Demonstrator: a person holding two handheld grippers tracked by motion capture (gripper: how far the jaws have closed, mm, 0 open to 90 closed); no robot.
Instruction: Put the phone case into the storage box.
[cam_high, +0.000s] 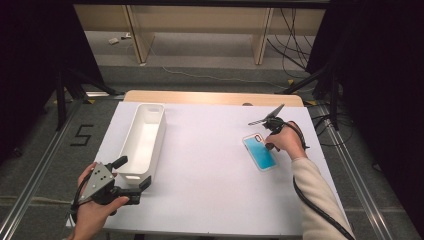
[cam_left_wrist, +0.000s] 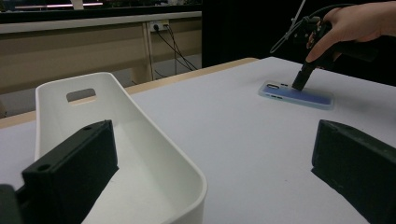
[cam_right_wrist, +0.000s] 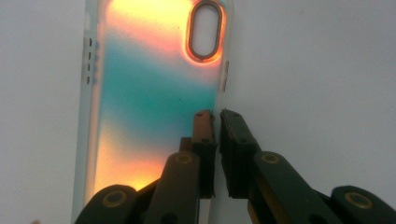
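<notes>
A phone case (cam_high: 260, 152) with a blue-to-orange tint lies flat on the right of the white table (cam_high: 210, 170). My right gripper (cam_high: 269, 146) points down at its far end. In the right gripper view the two jaws stand almost together, one inside the phone case (cam_right_wrist: 149, 93) and one outside, so the right gripper (cam_right_wrist: 217, 114) is shut on its side wall. The left gripper view shows the phone case (cam_left_wrist: 296, 94) far off under that gripper (cam_left_wrist: 299, 85). My left gripper (cam_high: 134, 172) is open at the near end of the white bin (cam_high: 161, 127), nothing between its jaws.
The long white bin (cam_left_wrist: 140, 112) is empty and has a handle slot in its far end. A wooden strip (cam_high: 210, 97) borders the table's far edge. Beyond it are floor, cables and table legs.
</notes>
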